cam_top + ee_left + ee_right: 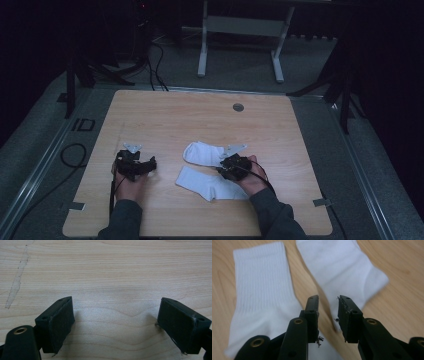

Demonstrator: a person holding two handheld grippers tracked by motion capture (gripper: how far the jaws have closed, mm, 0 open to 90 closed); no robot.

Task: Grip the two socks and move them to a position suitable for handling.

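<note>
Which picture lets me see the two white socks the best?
The right gripper view: both socks lie big and close, ribbing clear, beyond the right gripper with its jaws a little apart. The high view shows them small on the table. The left gripper view looks at bare wood.

High view: dim overall, the surroundings nearly black; the counter [200,120] is the one lit surface, evenly toned and free of glare, and the two white socks [210,172] near its near edge are the brightest areas. Detail is soft and grainy. Left gripper view: brighter, diffuse light from above; wood grain is sharp, and faint soft shadows lie beside the black fingers [60,322]. Right gripper view: slight motion blur softens the sock [347,270] edges, most at the right; the near fingers [348,317] are a little out of focus.
</note>
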